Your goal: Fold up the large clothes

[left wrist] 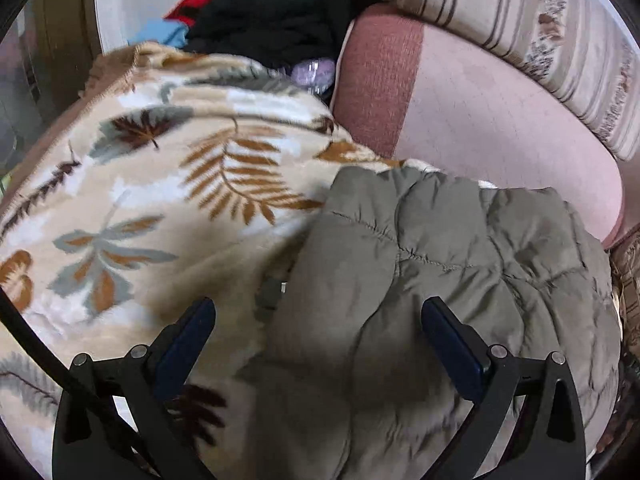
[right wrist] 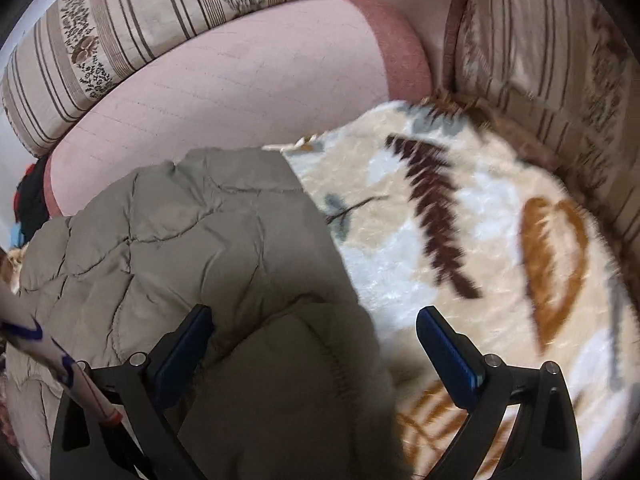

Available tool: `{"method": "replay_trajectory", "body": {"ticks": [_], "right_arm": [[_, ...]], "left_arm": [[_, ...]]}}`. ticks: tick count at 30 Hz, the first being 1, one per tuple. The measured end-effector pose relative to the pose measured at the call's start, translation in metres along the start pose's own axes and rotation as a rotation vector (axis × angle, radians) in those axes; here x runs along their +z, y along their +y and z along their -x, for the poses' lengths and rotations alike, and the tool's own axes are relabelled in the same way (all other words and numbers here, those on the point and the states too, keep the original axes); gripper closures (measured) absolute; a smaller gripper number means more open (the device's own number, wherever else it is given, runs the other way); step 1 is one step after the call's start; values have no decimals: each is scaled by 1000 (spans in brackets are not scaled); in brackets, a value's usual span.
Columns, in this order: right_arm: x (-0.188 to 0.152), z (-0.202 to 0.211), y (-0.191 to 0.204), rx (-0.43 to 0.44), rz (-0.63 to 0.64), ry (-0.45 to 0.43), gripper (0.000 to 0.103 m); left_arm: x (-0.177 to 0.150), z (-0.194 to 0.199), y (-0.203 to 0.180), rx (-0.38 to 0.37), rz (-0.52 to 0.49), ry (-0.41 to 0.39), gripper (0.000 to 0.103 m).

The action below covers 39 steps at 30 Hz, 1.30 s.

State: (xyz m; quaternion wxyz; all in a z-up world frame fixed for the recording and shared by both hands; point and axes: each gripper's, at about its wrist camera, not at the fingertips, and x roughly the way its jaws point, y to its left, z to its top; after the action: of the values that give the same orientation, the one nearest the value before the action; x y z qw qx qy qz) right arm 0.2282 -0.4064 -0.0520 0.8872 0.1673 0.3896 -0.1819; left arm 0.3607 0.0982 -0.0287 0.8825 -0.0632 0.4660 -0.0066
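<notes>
Olive quilted jacket [left wrist: 440,264]: lying bunched on leaf-print blanket [left wrist: 160,184], far edge near pink cushion [left wrist: 500,120]. Left tool [left wrist: 318,320]: spread, empty, over jacket's left edge. Right tool [right wrist: 314,328]: spread, empty, over its right edge. Open blanket either side. Dark clothes pile [left wrist: 272,24] beyond; striped cushions [right wrist: 160,20] behind.

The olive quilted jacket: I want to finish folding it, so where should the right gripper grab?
Probably the rounded padded edge of the olive quilted jacket, between the open right gripper fingers. Come from above and the blanket side, where that edge lies exposed.
</notes>
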Motion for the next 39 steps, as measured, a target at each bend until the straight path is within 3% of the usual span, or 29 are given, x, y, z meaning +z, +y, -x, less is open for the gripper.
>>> {"method": "replay_trajectory", "body": {"ticks": [6, 10, 19, 27, 35, 39], "right_arm": [[-25, 64, -16, -9, 75, -56, 1], [-53, 91, -35, 4, 78, -46, 1], [-105, 101, -43, 9, 87, 19, 1], [-107, 64, -35, 17, 39, 108, 1], [-128, 112, -37, 26, 83, 43, 1], [-150, 130, -41, 57, 66, 44, 1]], "left_arm": [[-29, 67, 6, 5, -24, -80, 0], [-60, 87, 22, -24, 16, -63, 0], [-117, 78, 48, -14, 73, 20, 0], [-104, 52, 52, 27, 101, 62, 0], [-128, 115, 35, 117, -42, -89, 0], [-153, 151, 30, 119, -51, -158, 0]]}}
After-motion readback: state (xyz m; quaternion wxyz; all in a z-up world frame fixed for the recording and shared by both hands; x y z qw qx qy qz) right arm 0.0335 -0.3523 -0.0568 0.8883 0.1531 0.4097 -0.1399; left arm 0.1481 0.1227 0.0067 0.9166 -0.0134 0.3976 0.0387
